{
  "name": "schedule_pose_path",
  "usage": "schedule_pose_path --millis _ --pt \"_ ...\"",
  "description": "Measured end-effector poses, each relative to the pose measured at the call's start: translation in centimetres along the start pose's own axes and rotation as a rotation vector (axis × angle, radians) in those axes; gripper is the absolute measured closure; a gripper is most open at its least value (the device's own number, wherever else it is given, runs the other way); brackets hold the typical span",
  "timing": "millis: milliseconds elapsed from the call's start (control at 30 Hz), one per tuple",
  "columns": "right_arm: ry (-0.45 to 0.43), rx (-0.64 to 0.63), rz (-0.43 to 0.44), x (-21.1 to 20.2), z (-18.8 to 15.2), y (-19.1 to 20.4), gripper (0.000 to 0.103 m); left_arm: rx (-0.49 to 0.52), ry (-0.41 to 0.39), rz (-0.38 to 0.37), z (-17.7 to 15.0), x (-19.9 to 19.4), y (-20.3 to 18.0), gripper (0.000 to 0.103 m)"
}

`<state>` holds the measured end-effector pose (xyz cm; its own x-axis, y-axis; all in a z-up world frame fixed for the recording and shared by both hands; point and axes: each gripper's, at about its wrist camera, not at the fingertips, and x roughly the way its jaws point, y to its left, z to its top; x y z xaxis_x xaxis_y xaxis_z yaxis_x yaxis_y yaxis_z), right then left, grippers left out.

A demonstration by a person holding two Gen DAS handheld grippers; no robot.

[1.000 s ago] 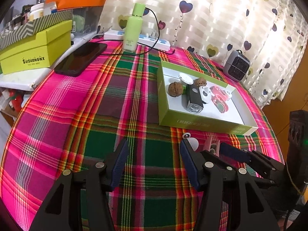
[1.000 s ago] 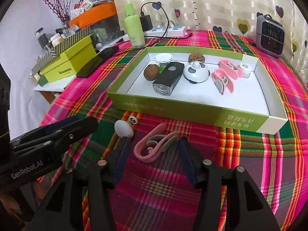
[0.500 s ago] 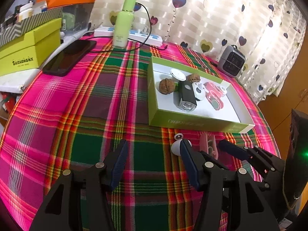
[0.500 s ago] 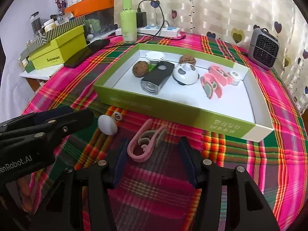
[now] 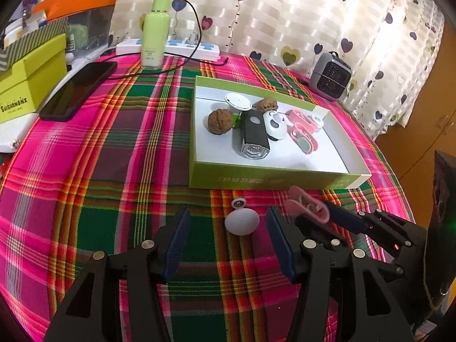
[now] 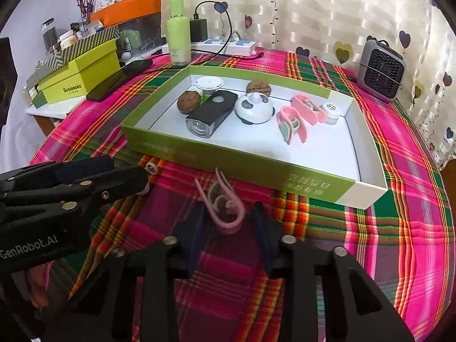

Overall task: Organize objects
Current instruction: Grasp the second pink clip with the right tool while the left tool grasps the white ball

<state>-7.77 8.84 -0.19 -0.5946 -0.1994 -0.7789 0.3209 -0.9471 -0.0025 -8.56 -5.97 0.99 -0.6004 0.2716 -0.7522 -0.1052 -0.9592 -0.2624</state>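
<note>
A pink clip (image 6: 228, 213) stands tilted between the fingers of my right gripper (image 6: 229, 209), just in front of the green box (image 6: 199, 154). The jaws are closing and the pads press on the clip (image 5: 306, 209). My left gripper (image 5: 228, 215) is open, low over the plaid cloth, with a white egg-shaped piece (image 5: 242, 222) lying between its fingers, touching neither. A small round silver piece (image 5: 238, 203) lies just beyond it. The box (image 5: 256, 181) holds two walnuts, a black lamp (image 5: 253, 136), a white panda-like gadget, two pink clips and white caps.
A grey mini heater (image 5: 330, 81) stands at the back right. A green bottle (image 5: 155, 28), a power strip with cables and a black phone (image 5: 77, 91) lie at the back left. Yellow-green boxes (image 5: 31, 79) stack on a side shelf. Plaid cloth stretches left of the box.
The right gripper's fingers have closed in on the pink clip, which has turned from lying flat to standing on edge. The left gripper has moved so that the white egg-shaped piece now lies between its fingers.
</note>
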Motion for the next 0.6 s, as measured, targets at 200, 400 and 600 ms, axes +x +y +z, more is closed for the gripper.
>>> schedule_pose_path --millis 200,400,600 --pt "-0.003 0.007 0.019 -0.22 -0.2 -0.54 0.076 0.012 0.015 0.014 -0.04 0.61 -0.31 0.048" --pt "-0.003 0.011 0.035 -0.4 -0.42 -0.96 0.077 0.024 0.01 0.039 -0.02 0.91 -0.65 0.049" --pt "-0.004 0.016 0.044 -0.41 -0.45 -1.08 0.078 0.025 0.003 0.058 0.03 0.9 -0.6 0.062"
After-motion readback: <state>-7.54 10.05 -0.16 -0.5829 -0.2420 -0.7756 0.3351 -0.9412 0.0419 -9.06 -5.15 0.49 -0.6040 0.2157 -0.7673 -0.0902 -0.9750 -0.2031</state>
